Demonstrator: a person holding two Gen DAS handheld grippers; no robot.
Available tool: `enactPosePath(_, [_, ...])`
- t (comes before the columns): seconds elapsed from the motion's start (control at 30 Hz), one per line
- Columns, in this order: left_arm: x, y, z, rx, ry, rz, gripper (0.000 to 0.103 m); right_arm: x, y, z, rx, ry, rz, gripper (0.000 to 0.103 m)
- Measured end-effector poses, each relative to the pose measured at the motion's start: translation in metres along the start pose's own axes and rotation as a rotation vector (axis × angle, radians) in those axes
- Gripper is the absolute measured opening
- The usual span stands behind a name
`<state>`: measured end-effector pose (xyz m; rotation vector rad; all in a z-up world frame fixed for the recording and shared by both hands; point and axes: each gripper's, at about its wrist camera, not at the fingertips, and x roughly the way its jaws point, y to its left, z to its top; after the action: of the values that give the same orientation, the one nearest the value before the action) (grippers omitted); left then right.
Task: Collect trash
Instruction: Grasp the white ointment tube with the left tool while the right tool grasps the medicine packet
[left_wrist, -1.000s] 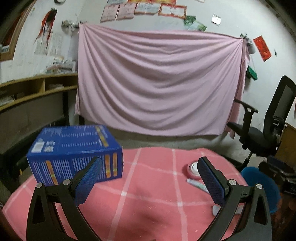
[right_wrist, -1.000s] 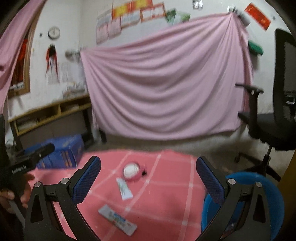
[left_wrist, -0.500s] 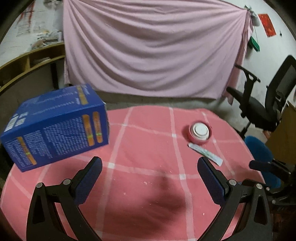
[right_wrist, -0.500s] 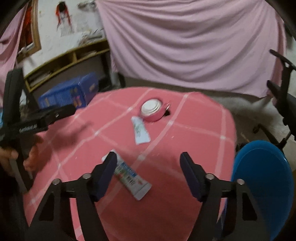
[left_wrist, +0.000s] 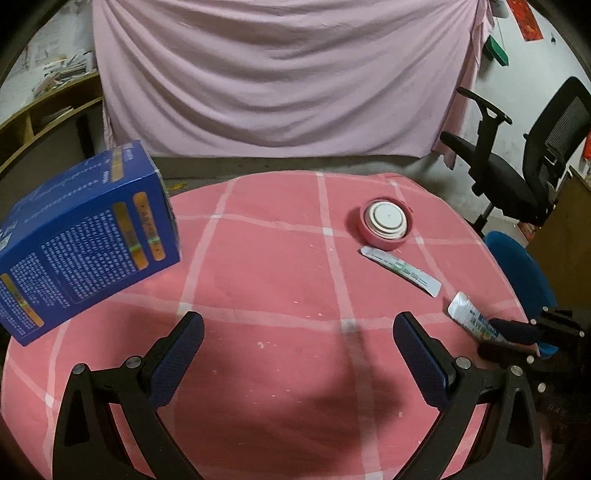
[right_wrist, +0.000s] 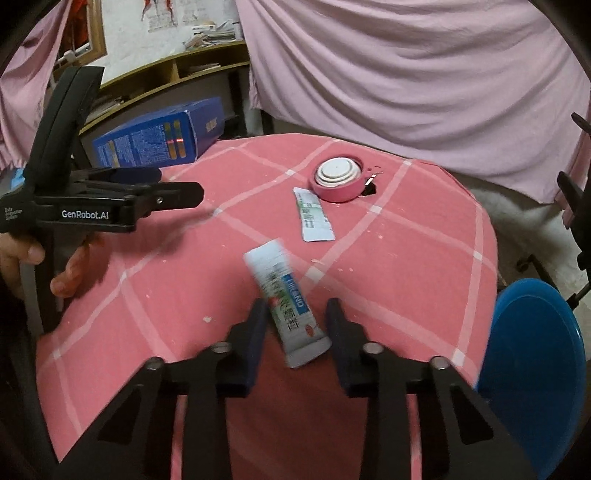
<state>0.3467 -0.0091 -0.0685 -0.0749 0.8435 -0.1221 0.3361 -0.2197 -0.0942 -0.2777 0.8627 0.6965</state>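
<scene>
Right wrist view, tube (right_wrist: 286, 308) lengthwise – cap nearest.

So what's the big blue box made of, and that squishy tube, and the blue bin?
The blue box looks like printed cardboard: sharp folded edges, slight sheen, small text. The tube seems soft plastic or laminate, with a flat crimped end and a glossy label; the right gripper jaws are closing around it. The blue bin looks like smooth moulded plastic, shiny along its rounded rim.

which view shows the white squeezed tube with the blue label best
The right wrist view: the white squeezed tube with the blue label lies centred between the closing right claw, label readable. The left wrist view shows only its crimped end at the table edge.
</scene>
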Motion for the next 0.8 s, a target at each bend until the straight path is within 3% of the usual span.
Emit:
enactPosePath(0.23, [0.015,-0.025,0.003,0.06,0.06,-0.046,0.073,-0.007,-0.022,-0.003,0.087,-0.006,-0.029,0.018])
enactPosePath(0.43, [0.031,-0.057,0.018,0.083,0.085,-0.082,0.062,-0.005,-0.047,-0.002,0.179,-0.019,-0.063,0.018])
enactPosePath(0.8, [0.063,-0.079,0.048,-0.025,0.175,-0.082,0.06,-0.007,-0.062,-0.003,0.224,-0.05,-0.072,0.018])
